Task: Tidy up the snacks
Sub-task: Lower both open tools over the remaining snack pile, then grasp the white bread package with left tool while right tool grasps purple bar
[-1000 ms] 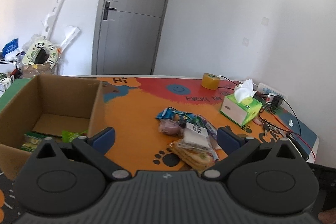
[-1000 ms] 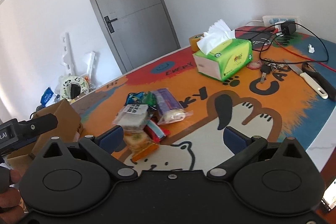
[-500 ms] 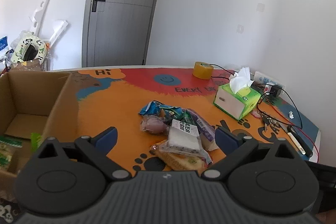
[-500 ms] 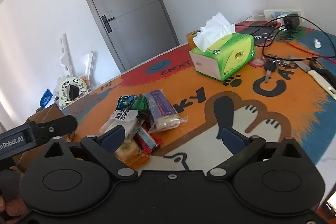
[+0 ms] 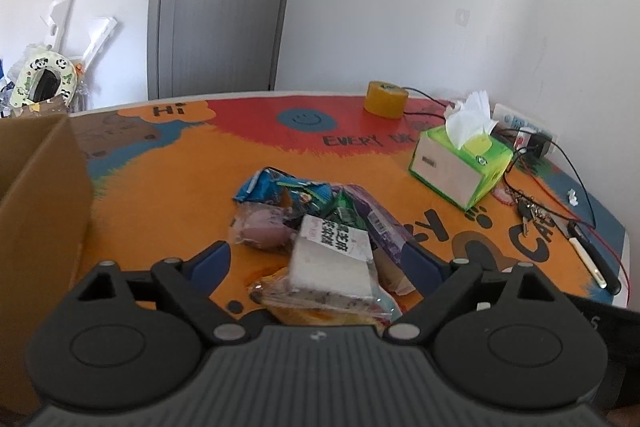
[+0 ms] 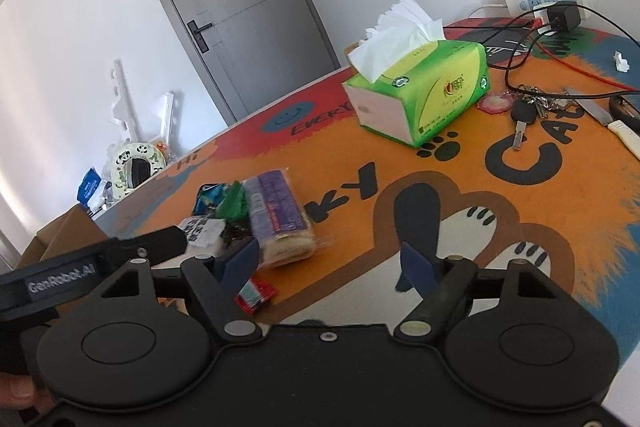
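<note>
The pile of shiny plastic snack packs (image 5: 320,227) lies in the middle of the bright orange cartoon-print surface (image 5: 168,195), with bare room all around it. The left gripper (image 5: 316,259) hangs over the pile, jaws wide open. The right gripper (image 6: 328,263) is beside the pile, jaws open too. The brown cardboard box (image 5: 36,211) stands at the left edge. A green tissue box (image 6: 424,91), keys (image 6: 524,115) and black cables (image 6: 532,39) crowd the far right corner.
</note>
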{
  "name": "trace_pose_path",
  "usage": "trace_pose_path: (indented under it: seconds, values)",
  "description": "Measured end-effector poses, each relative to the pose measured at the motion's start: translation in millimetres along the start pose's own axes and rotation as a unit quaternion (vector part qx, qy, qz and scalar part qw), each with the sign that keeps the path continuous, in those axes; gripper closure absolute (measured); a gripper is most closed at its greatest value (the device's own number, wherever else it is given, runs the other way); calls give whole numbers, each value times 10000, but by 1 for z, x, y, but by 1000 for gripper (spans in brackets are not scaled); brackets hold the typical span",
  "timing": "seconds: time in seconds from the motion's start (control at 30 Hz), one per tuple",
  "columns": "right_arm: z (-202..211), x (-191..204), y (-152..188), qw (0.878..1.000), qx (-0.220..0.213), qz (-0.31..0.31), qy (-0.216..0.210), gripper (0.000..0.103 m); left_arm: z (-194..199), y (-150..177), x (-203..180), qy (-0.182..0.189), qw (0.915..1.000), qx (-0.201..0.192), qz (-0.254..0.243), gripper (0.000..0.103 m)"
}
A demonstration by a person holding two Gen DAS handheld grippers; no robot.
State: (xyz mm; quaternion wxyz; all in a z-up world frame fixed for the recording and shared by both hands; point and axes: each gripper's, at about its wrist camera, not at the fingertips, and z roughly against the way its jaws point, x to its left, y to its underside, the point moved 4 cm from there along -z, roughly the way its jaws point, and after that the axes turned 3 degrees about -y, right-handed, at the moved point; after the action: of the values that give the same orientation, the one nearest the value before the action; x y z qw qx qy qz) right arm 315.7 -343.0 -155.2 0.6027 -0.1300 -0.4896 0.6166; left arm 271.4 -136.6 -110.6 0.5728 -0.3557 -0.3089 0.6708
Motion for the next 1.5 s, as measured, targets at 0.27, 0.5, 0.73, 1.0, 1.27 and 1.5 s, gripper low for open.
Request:
trace_pose_path:
  seconds: [0.27, 0.5, 0.73, 1.0, 1.27, 1.5]
  values:
    - [-11, -10, -4, 9999, 39, -93, -11, 28, -29, 6, -7, -119, 9994, 255, -190, 20]
    - [-25, 0, -7, 9998, 97, -27, -160, 28, -30, 6, 2, -186, 9994, 245, -182, 41]
    - [-40, 15, -8, 9994, 183, 36, -275, 28, -20, -5, 19, -264, 9996, 99, 15, 44]
    - [-55, 34, -9, 9990, 236, 268, -286, 27, -21, -8, 42, -264, 9990, 214, 291, 82]
    - [-68, 42, -5, 9979, 357, 512, -182, 26, -23, -6, 46, -179, 9987, 294, 384, 76]
    - [-61, 38, -3, 9974, 427, 564, -123, 61, -23, -5, 38, -104, 9989, 299, 343, 34]
